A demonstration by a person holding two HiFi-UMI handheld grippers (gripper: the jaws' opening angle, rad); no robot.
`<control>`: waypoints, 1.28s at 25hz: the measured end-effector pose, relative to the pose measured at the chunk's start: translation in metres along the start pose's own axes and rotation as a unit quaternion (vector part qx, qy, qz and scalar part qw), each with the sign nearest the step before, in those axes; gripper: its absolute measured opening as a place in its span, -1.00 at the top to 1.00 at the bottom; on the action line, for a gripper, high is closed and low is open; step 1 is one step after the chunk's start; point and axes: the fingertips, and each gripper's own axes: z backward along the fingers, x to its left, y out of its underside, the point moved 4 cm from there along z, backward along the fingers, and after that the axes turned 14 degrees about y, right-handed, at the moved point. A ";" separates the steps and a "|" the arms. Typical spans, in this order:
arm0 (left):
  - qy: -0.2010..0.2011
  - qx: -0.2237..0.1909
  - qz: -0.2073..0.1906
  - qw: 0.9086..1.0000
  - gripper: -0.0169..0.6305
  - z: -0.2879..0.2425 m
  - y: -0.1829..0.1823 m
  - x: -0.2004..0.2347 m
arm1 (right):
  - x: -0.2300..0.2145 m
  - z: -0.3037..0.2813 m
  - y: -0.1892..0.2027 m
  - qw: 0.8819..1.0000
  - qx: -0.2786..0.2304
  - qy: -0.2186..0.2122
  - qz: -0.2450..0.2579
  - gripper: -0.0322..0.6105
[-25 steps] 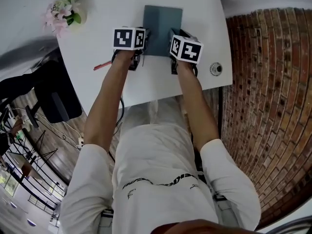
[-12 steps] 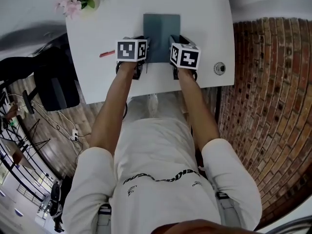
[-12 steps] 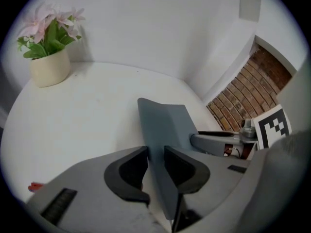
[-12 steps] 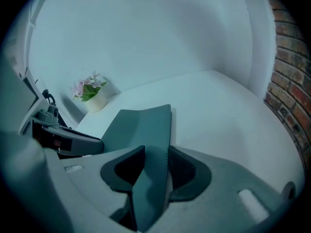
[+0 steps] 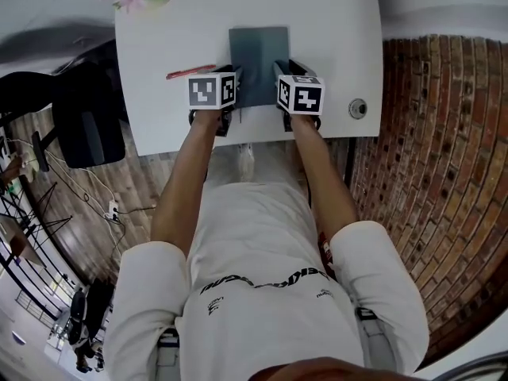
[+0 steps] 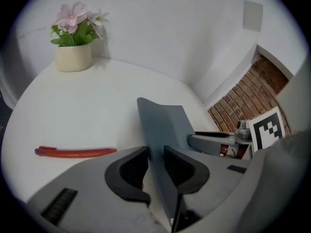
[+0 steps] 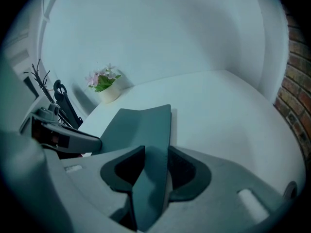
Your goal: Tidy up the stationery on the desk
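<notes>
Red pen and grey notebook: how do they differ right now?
The red pen is thin and lies flat, untouched; the grey notebook is broad, its side edges curled up. The left tool, jaws just closing, and right tool pinch the notebook; neither holds the pen. Both rest on the white desk.

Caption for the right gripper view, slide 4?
Right gripper clamps one edge of the grey notebook on the white desk, flower pot behind.

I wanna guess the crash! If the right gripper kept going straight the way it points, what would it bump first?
Probably the white desk. The right gripper pinches the grey notebook by its edge and tilts downward, so the tabletop just beyond seems to come first, though depth is hard to judge.
</notes>
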 end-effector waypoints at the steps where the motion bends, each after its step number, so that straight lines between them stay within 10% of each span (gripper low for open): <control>1: 0.000 -0.002 0.004 1.000 0.64 0.003 0.004 0.000 | 0.002 0.001 0.002 1.000 0.001 -0.002 0.004 0.46; 32: -0.011 -0.037 0.039 0.998 0.64 0.027 0.038 0.022 | 0.033 0.015 0.026 1.000 0.012 -0.012 0.011 0.49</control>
